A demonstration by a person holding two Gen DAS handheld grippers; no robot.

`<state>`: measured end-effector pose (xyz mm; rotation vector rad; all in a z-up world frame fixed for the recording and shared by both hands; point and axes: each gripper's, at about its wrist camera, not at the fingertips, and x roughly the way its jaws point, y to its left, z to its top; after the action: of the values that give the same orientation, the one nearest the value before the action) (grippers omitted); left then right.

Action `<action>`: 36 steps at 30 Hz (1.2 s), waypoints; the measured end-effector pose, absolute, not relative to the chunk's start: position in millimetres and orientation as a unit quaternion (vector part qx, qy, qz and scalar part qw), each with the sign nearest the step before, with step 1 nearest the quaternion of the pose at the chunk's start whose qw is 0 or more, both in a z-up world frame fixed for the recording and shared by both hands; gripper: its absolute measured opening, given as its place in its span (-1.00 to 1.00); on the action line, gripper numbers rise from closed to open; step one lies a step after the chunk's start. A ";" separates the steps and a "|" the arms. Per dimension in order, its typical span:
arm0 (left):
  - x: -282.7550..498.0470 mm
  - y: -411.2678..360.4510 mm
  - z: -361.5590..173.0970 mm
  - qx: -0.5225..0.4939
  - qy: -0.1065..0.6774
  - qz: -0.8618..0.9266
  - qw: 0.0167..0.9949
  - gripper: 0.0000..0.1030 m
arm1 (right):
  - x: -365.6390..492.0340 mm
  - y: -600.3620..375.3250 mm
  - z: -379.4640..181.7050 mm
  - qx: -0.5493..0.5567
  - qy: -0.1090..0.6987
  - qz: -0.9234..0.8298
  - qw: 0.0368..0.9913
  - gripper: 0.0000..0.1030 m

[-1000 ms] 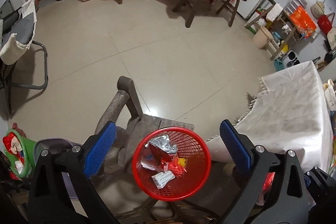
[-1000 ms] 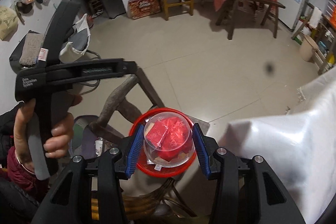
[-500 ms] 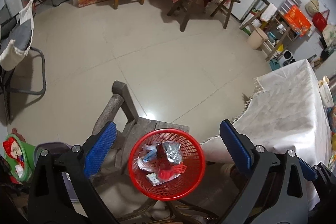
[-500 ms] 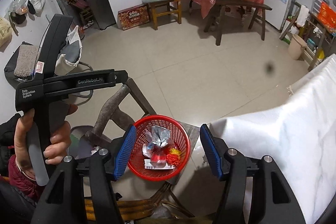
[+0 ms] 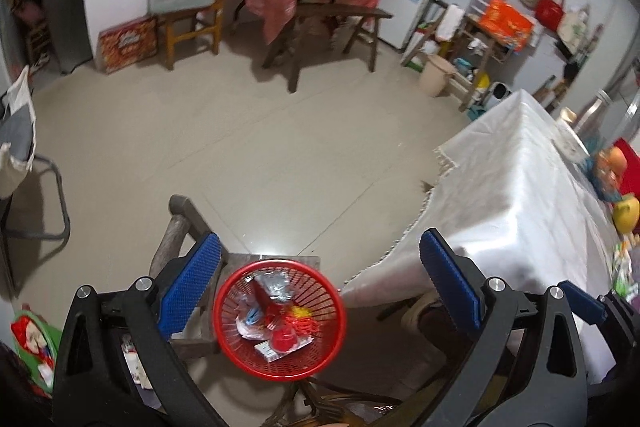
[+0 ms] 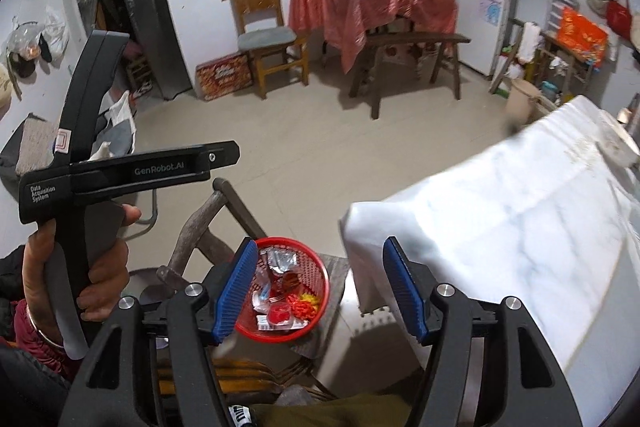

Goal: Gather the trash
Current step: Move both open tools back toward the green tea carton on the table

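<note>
Both my grippers hang over the red basket [image 5: 280, 319], which sits on an old wooden chair [image 5: 180, 227]. My right gripper [image 6: 320, 293] is opening, nothing between its pads; my left gripper [image 5: 320, 291] stands wide and empty too. Wrappers and a small red cup [image 6: 279, 314] already lie in the basket. Beyond, on the white-clothed table [image 5: 512, 195], its far edge is blurred; more trash may wait there, I judge.

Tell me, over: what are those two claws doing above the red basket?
Right claw empty, jaws opening. Left claw open, empty. Red basket on a wooden chair, holding wrappers and a small cup. Nothing in the way.
</note>
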<state>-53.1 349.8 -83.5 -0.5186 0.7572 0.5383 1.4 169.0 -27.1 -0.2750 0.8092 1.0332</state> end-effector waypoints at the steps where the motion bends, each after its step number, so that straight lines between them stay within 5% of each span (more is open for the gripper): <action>1: -52.4 345.1 -80.7 -0.243 0.359 0.251 0.865 0.87 | 0.9 162.3 -23.6 -0.123 0.371 0.475 0.788 0.28; 21: -44.3 143.2 -1.0 -0.057 0.297 0.098 0.948 0.87 | -39.2 -54.4 28.1 -0.025 0.253 0.328 0.910 0.51; 36: 15.5 44.7 -24.1 0.030 0.338 0.041 0.940 0.87 | 14.4 -181.3 -0.8 0.054 0.265 0.216 0.938 0.58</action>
<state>15.5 44.7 -24.1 0.0618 0.6898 0.0830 14.4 -181.3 -0.8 0.1112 0.5408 0.4421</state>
